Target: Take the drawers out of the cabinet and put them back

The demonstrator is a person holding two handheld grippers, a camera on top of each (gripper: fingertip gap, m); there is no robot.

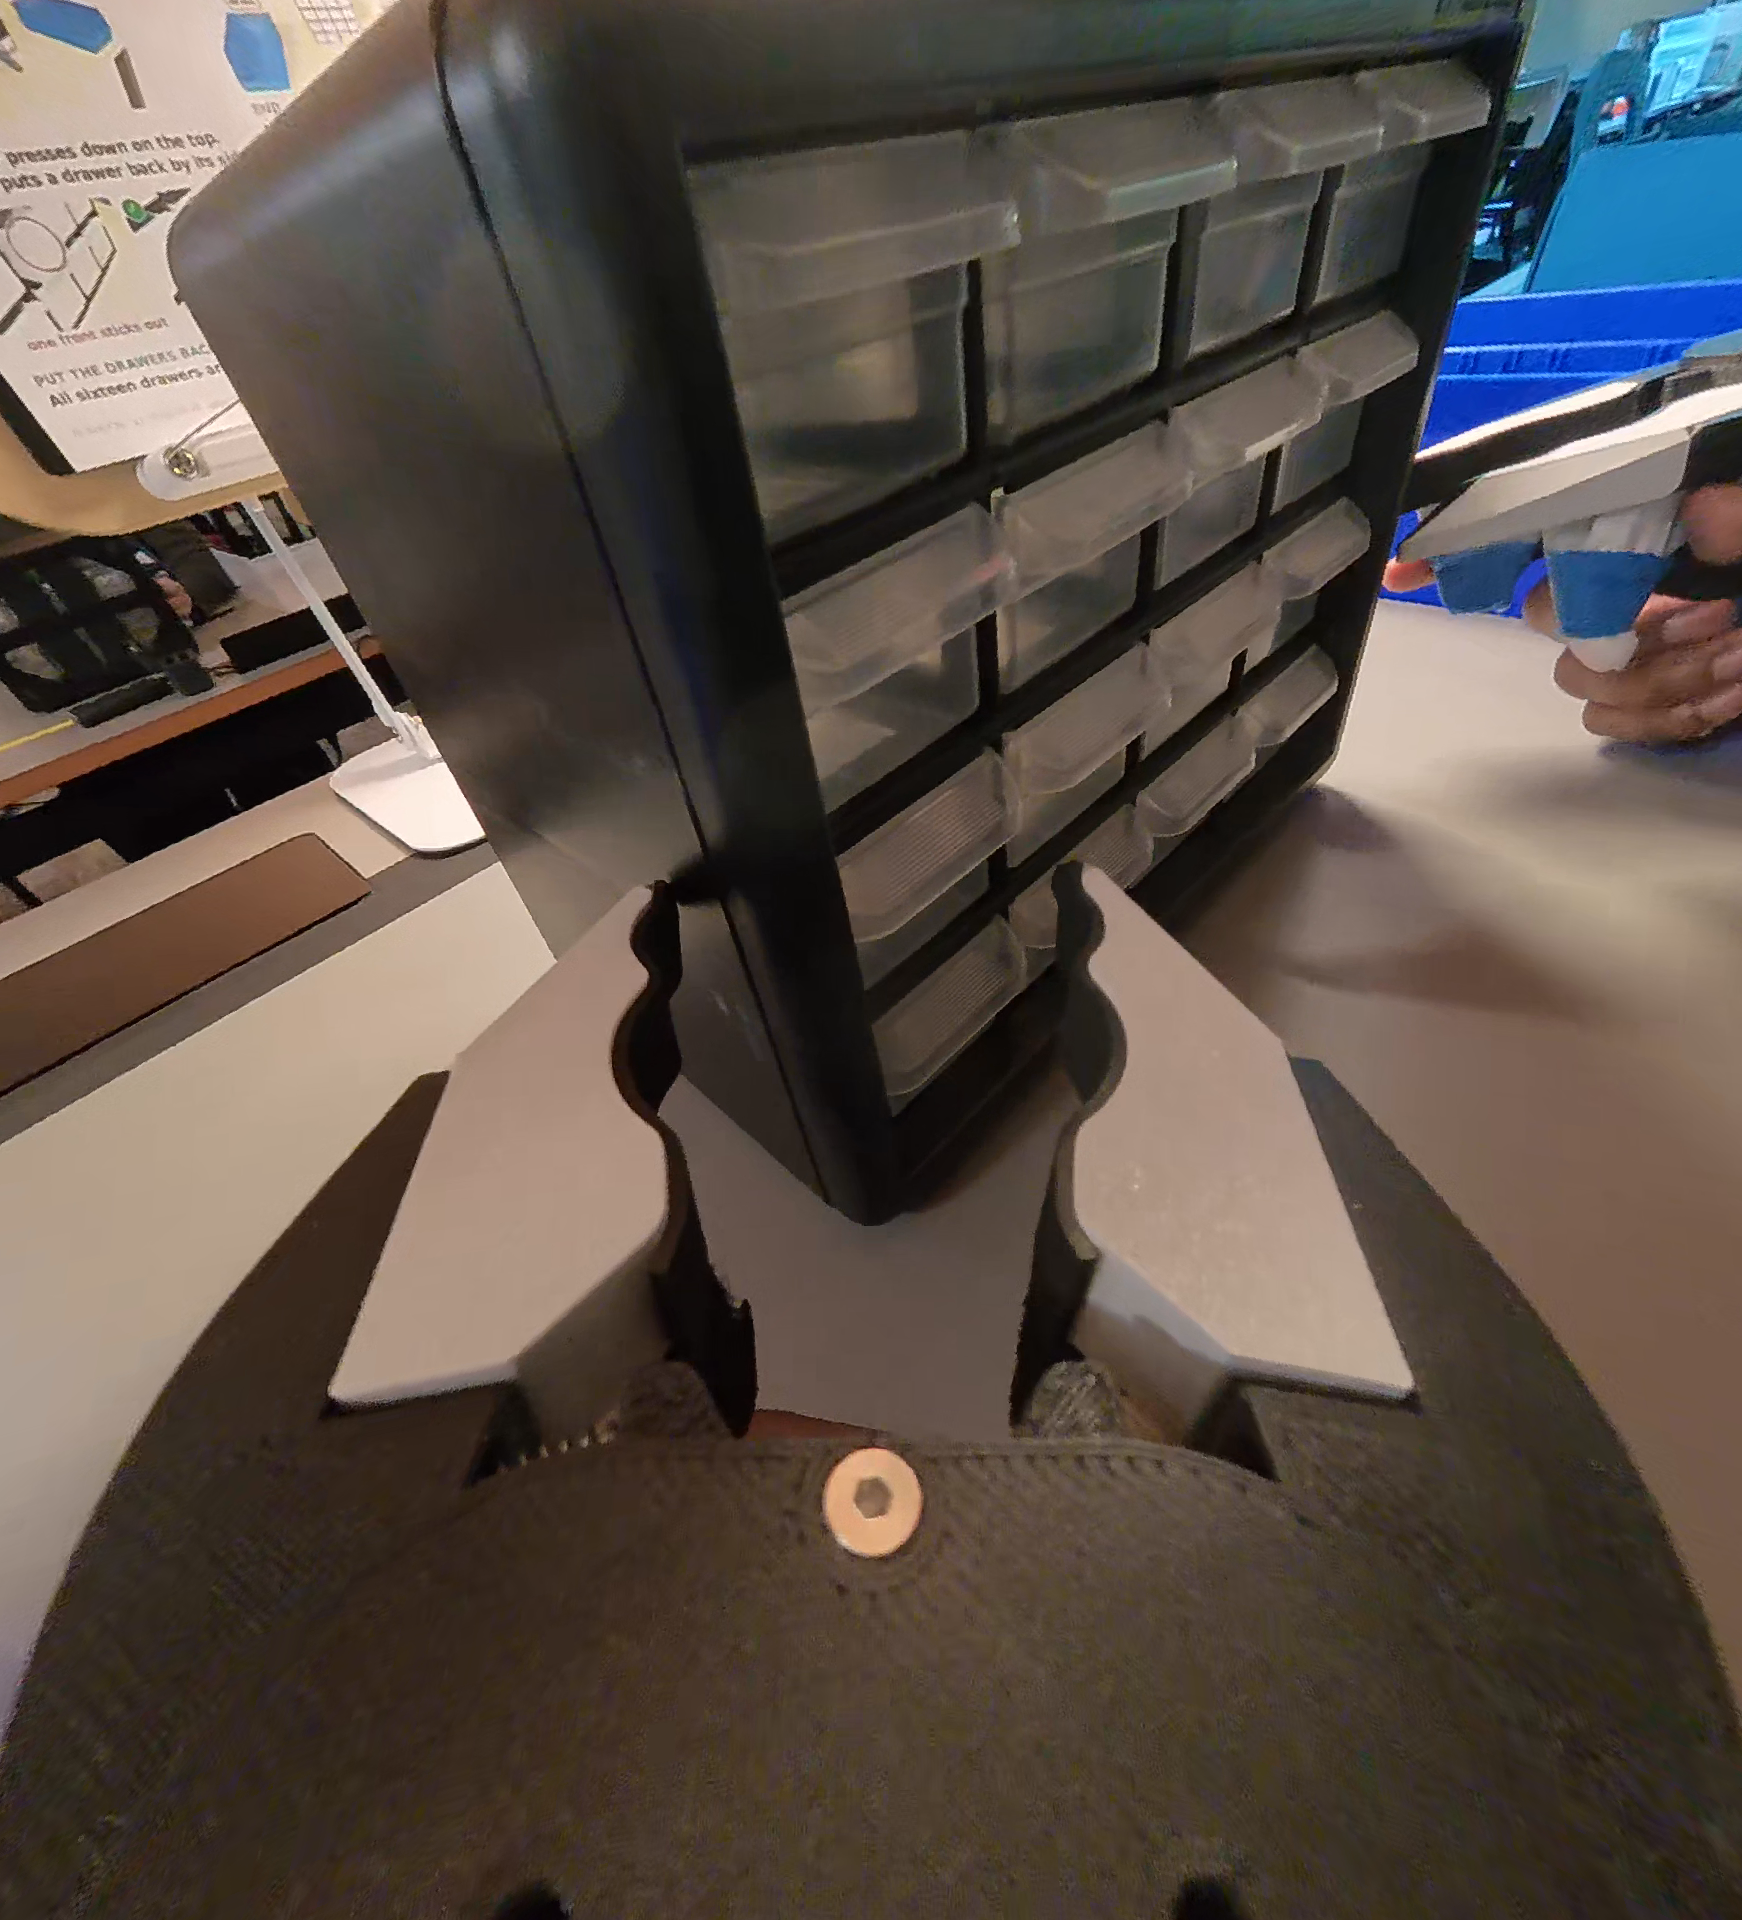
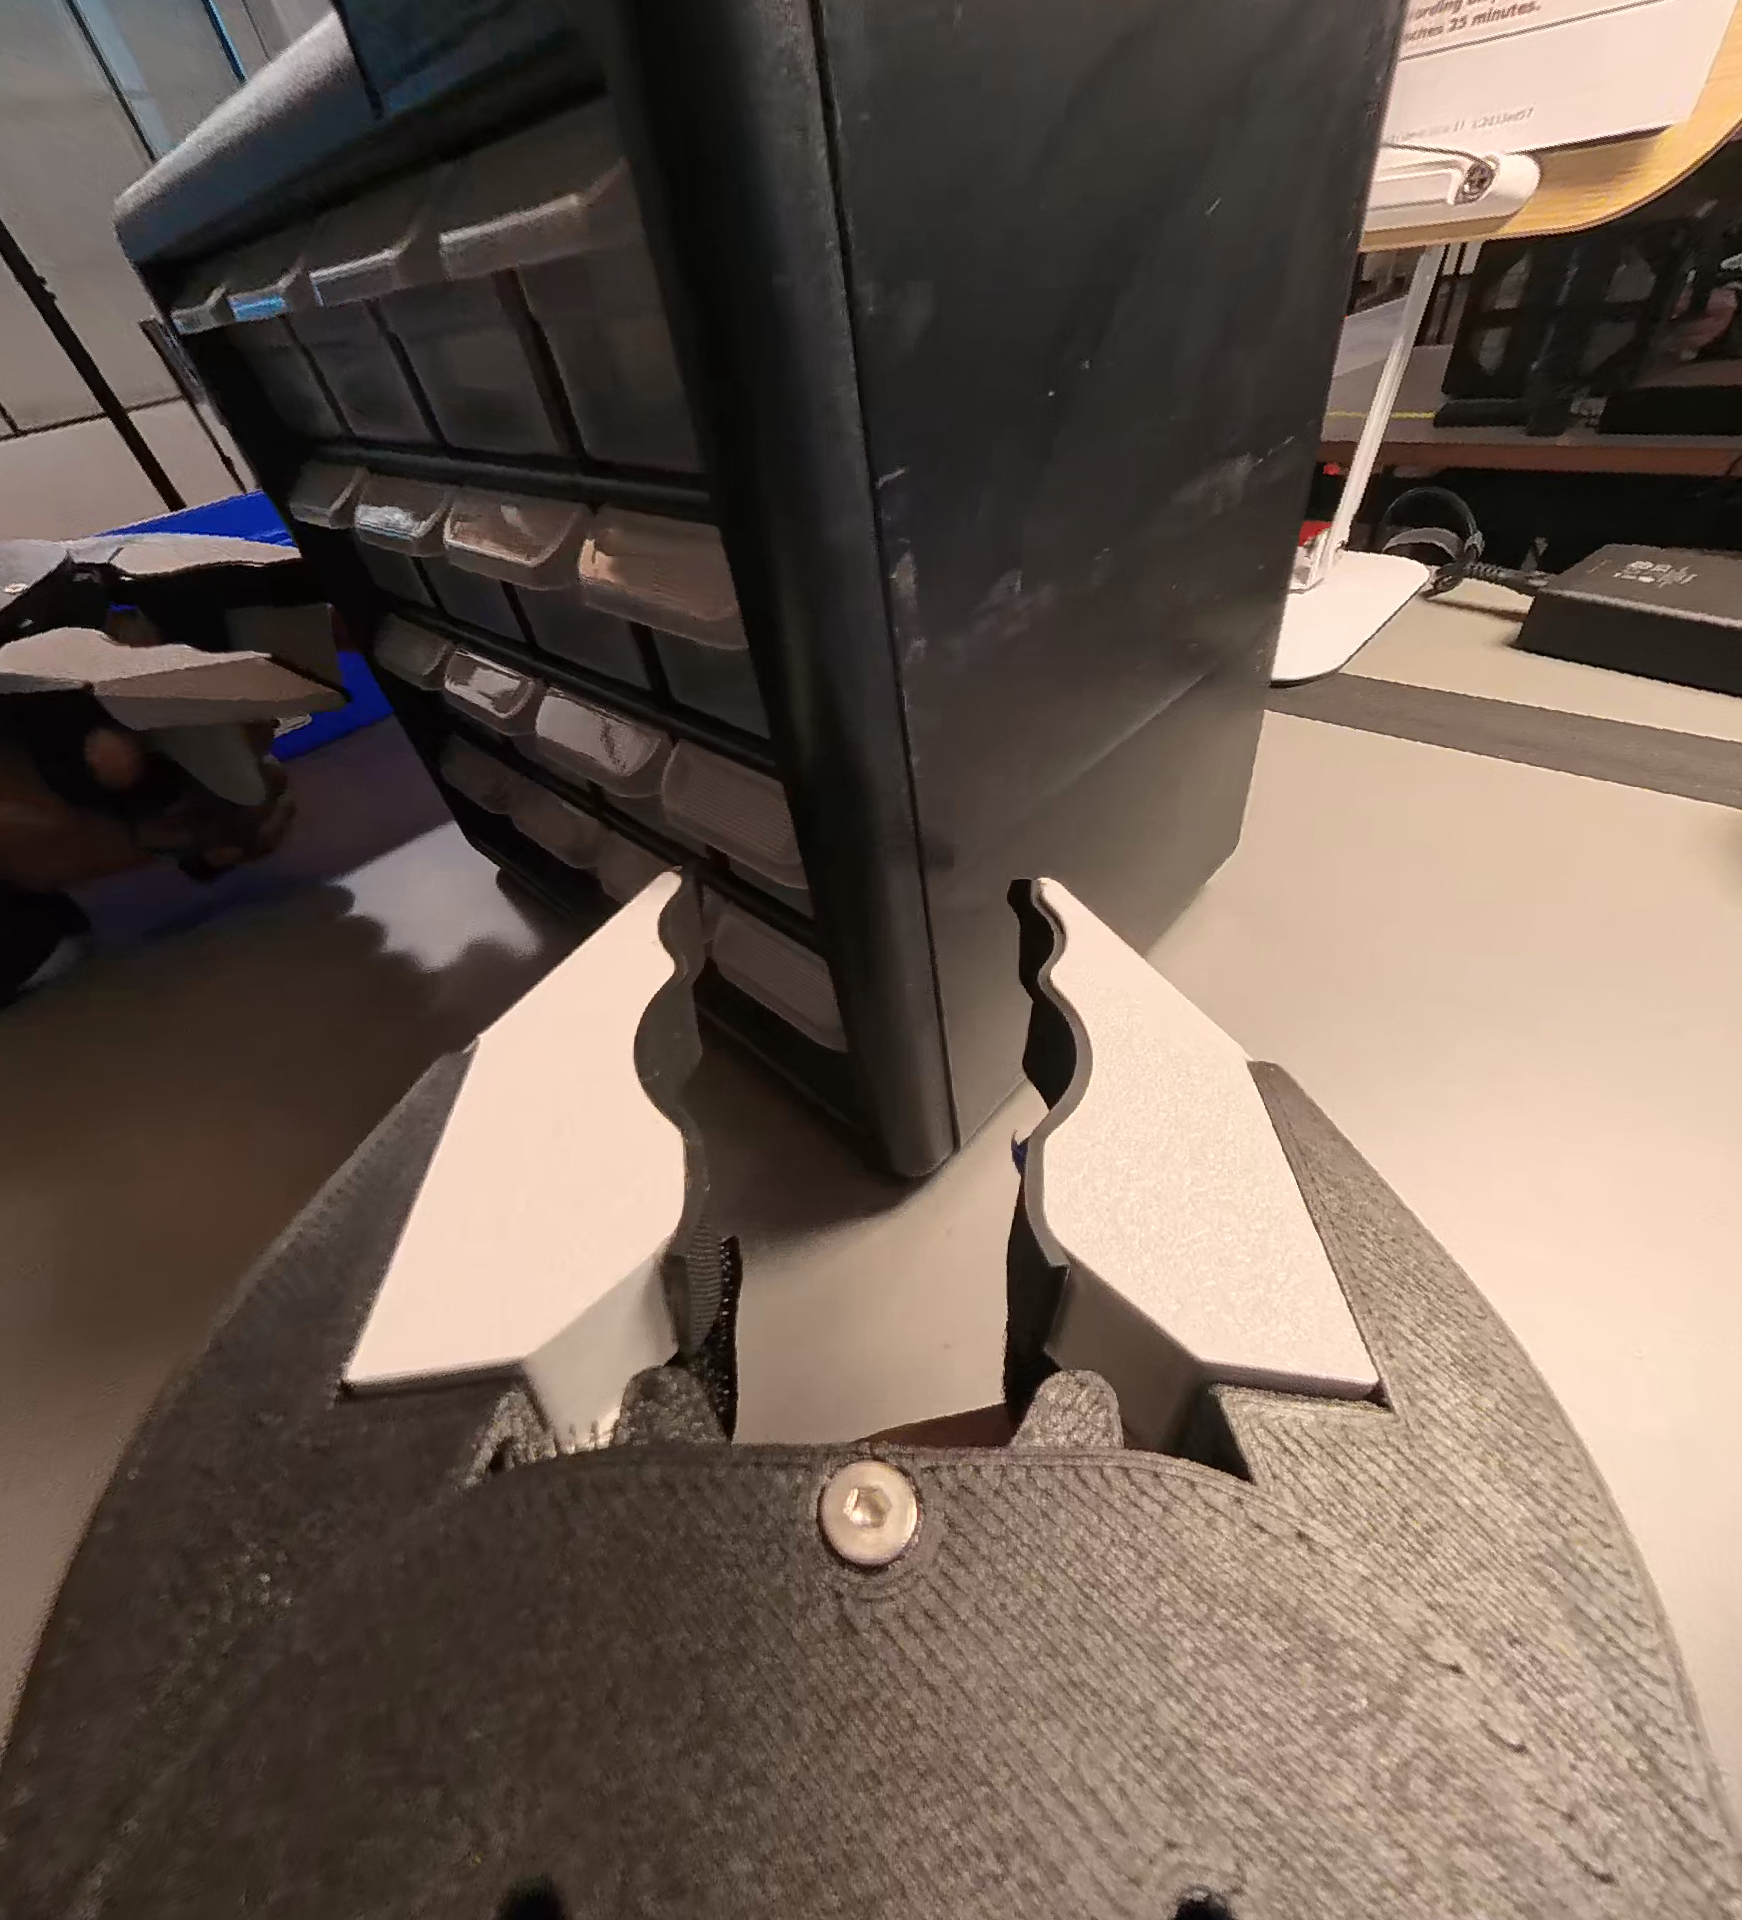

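Black cabinet (image 1: 576,540) top beyond both frames

We face a cabinet (image 1: 576,582) standing upright on a table (image 1: 1469,1195), with rows of drawers (image 1: 1075,540) all seated in its front. Our left gripper (image 1: 862,894) sits low at the cabinet's near left corner, one finger beside the side wall and the other before the bottom drawers, jaws apart. Our right gripper (image 2: 851,888) straddles the opposite front corner the same way. Behind the cabinet on its left stands a sign on a stand (image 1: 399,790). A bin (image 1: 1615,343) lies beyond the cabinet's right side. A flat box (image 2: 1677,623) rests on the table behind.
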